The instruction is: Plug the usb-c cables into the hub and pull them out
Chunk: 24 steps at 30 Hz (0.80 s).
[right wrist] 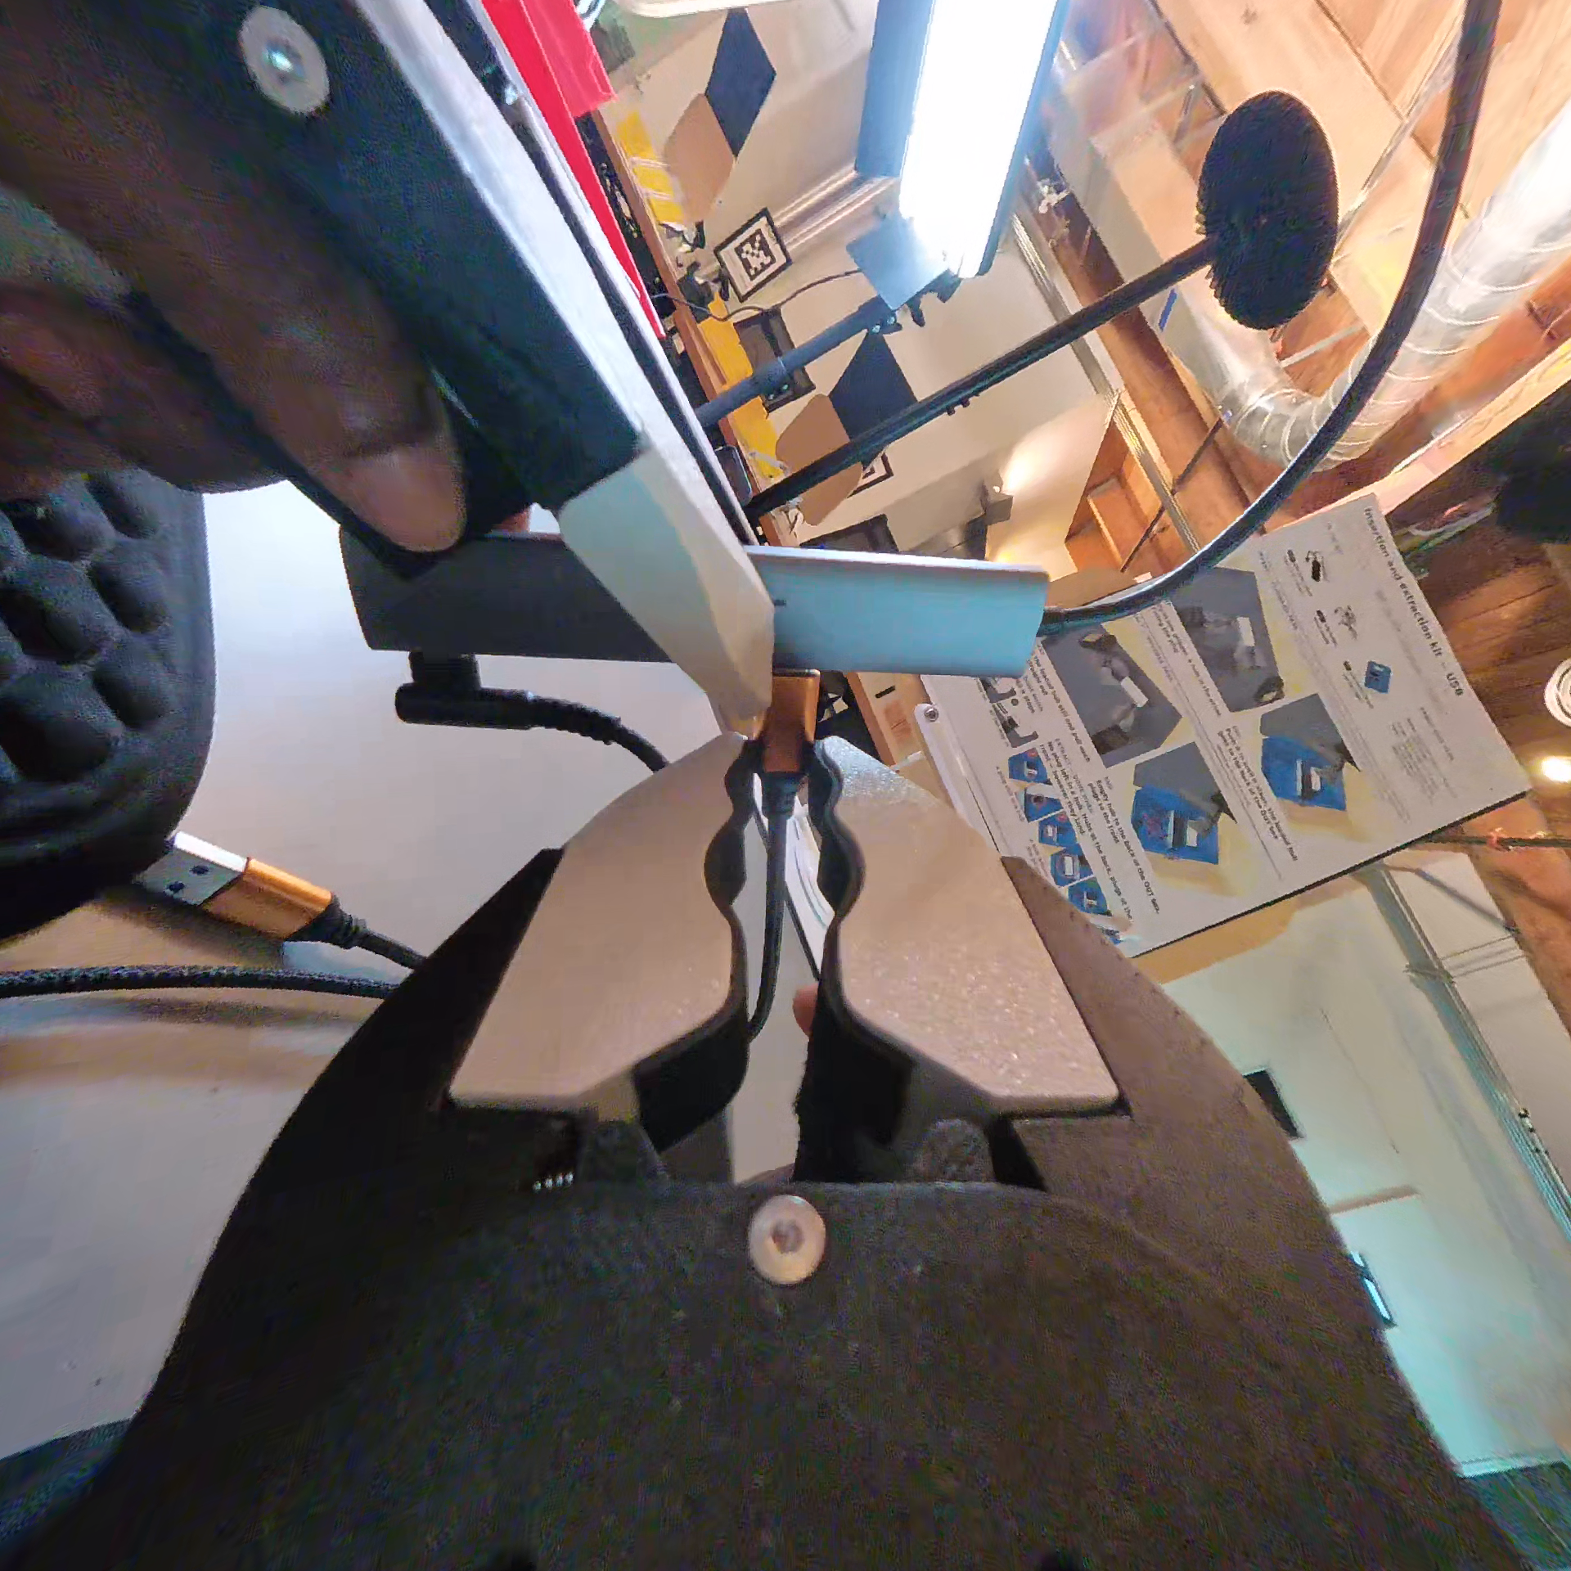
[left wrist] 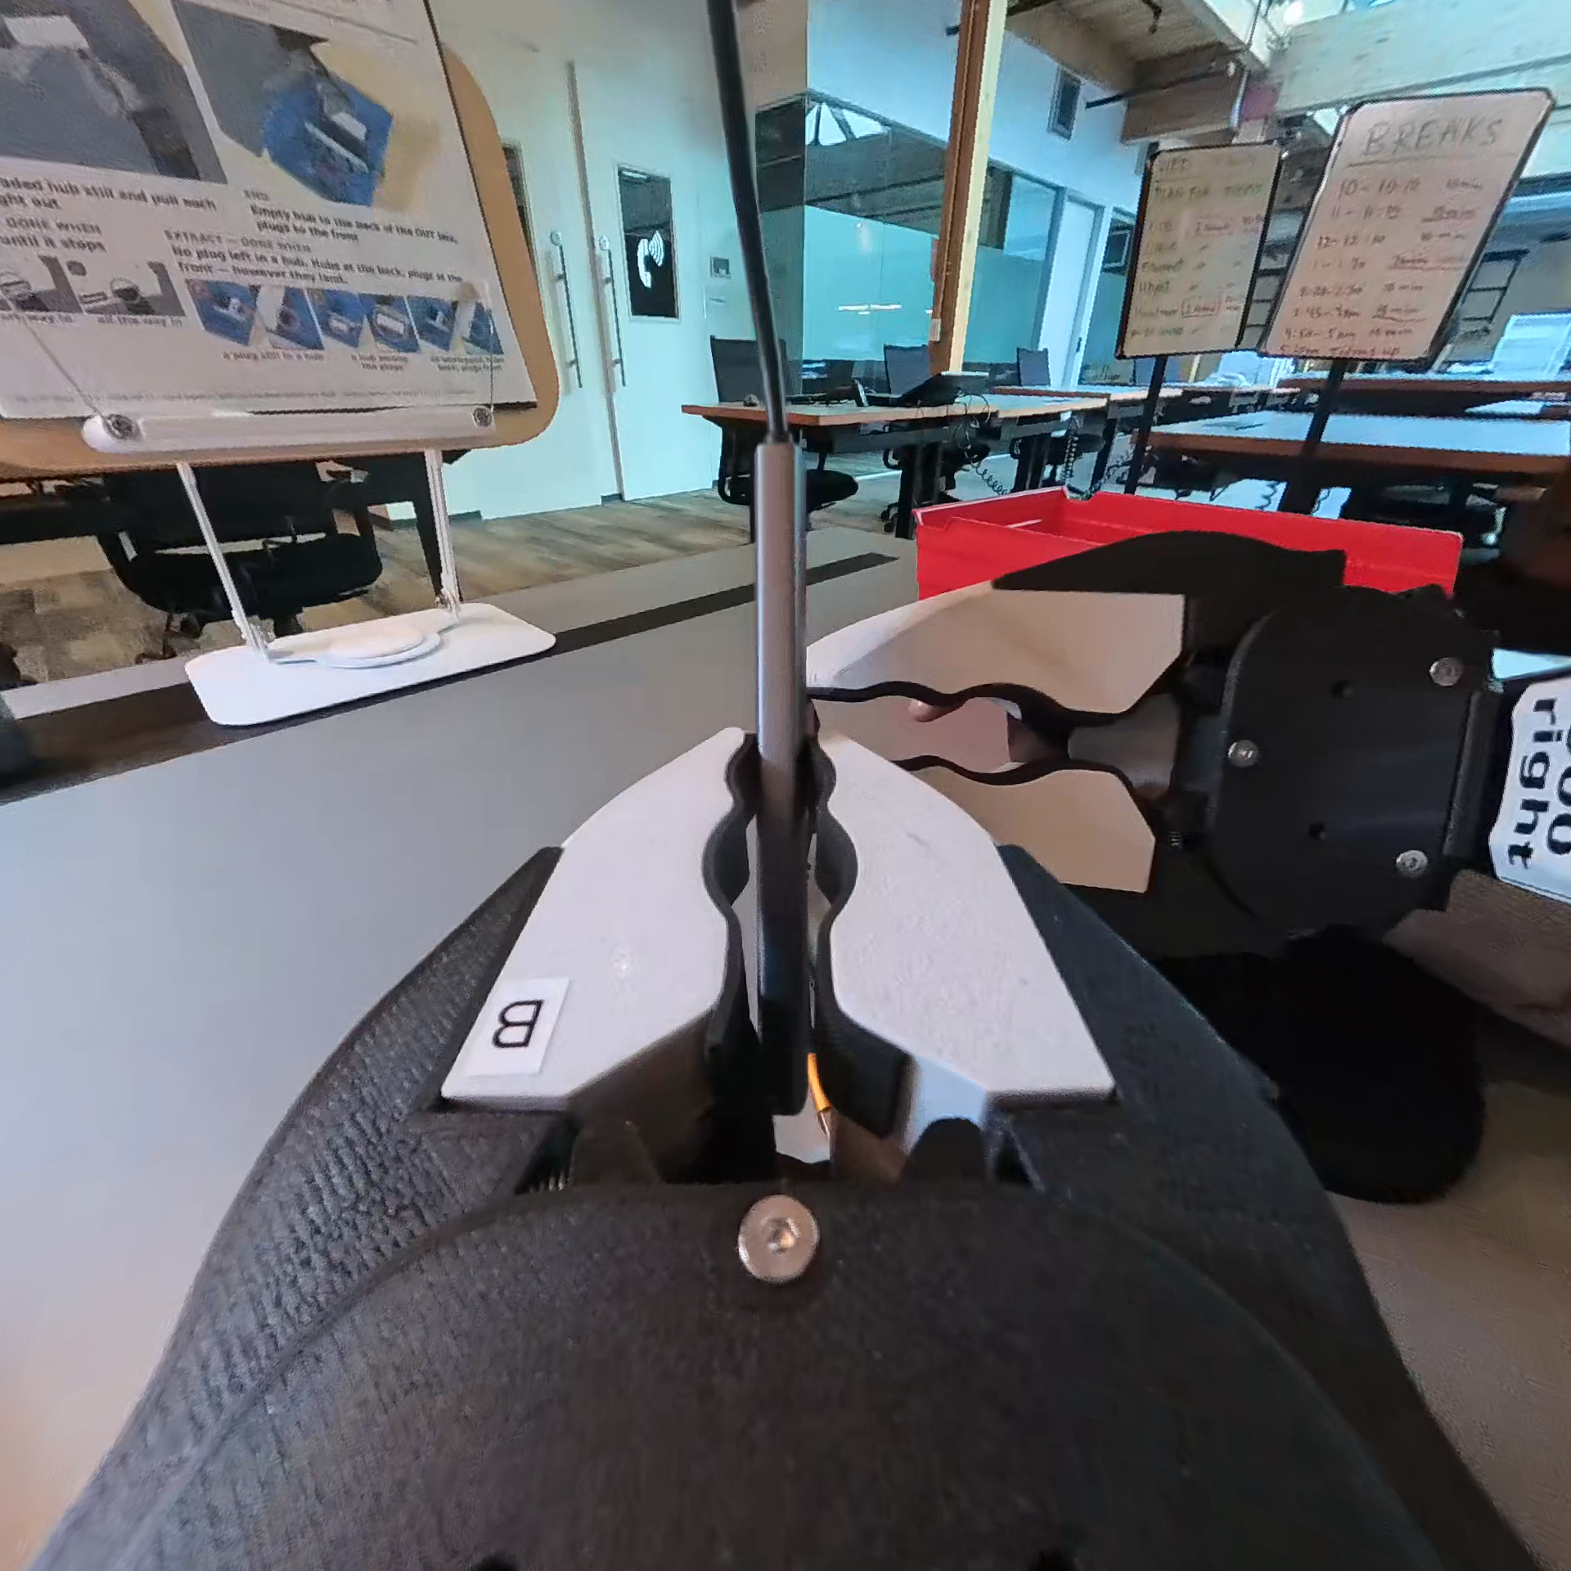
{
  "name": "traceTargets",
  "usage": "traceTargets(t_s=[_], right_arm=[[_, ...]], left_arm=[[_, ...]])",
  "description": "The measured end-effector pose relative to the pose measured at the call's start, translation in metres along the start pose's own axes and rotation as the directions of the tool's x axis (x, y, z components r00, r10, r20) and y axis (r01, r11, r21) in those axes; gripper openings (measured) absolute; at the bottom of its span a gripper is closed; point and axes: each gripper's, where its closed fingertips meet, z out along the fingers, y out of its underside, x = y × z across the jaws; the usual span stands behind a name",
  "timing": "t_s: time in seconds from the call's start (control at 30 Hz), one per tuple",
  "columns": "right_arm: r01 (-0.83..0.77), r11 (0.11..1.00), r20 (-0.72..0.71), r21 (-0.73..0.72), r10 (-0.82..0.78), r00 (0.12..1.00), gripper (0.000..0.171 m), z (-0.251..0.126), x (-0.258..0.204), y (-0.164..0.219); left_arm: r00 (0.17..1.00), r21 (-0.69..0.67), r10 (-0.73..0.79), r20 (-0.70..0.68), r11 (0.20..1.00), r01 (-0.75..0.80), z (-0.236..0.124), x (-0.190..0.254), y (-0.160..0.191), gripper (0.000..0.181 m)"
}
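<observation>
My left gripper (left wrist: pixel 778 748) is shut on the grey slab-shaped hub (left wrist: pixel 778 595), seen edge-on, with the hub's black cable (left wrist: pixel 748 212) rising from its far end. In the right wrist view the hub (right wrist: pixel 901 608) lies crosswise, with a left gripper finger (right wrist: pixel 680 595) across it. My right gripper (right wrist: pixel 784 752) is shut at its tips on an orange usb-c plug (right wrist: pixel 789 723) that sits in the hub's edge, its black cable running back between the jaws. A black angled plug (right wrist: pixel 450 693) sits in the hub further left. The right gripper (left wrist: pixel 850 723) reaches in from the right.
A red bin (left wrist: pixel 1105 527) stands behind the right gripper. An instruction sheet on a clear stand (left wrist: pixel 255 212) stands on the grey table (left wrist: pixel 255 850) at the back left. A loose orange-shelled plug (right wrist: pixel 263 893) on a braided cable lies at the left. The tips of both grippers are at nearly the same place.
</observation>
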Motion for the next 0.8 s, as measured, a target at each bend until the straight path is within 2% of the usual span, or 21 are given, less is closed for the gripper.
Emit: traceTargets(t_s=[0.2,0.3,0.47,0.57,0.63,0.8], right_arm=[[-0.066,0.998,0.029,0.000,0.066,0.997,0.012,0.001,-0.003,0.001],[-0.154,0.988,0.052,-0.003,0.154,0.987,0.026,0.002,-0.001,0.004],[-0.100,0.995,0.119,-0.002,0.100,0.988,0.013,0.004,-0.016,0.005],[-0.098,0.995,0.125,-0.018,0.100,0.987,0.013,0.005,-0.018,0.003],[-0.152,0.988,0.127,-0.019,0.153,0.980,0.013,0.006,-0.019,-0.001],[-0.173,0.983,0.146,-0.064,0.181,0.973,0.013,0.011,-0.030,0.009]], left_arm=[[0.999,-0.006,0.027,-0.040,1.000,-0.027,0.000,0.005,0.002,0.010],[0.997,-0.040,0.027,-0.067,0.999,-0.029,0.001,0.005,0.007,0.010],[0.985,-0.093,0.103,-0.137,0.989,-0.117,0.000,0.007,0.016,0.011],[0.976,-0.037,0.188,-0.109,0.981,-0.193,-0.003,0.006,0.014,0.010],[0.964,0.008,0.255,-0.072,0.967,-0.255,-0.007,0.005,0.009,0.010],[0.934,-0.047,0.358,-0.010,0.932,-0.358,-0.004,0.002,0.017,0.010]])
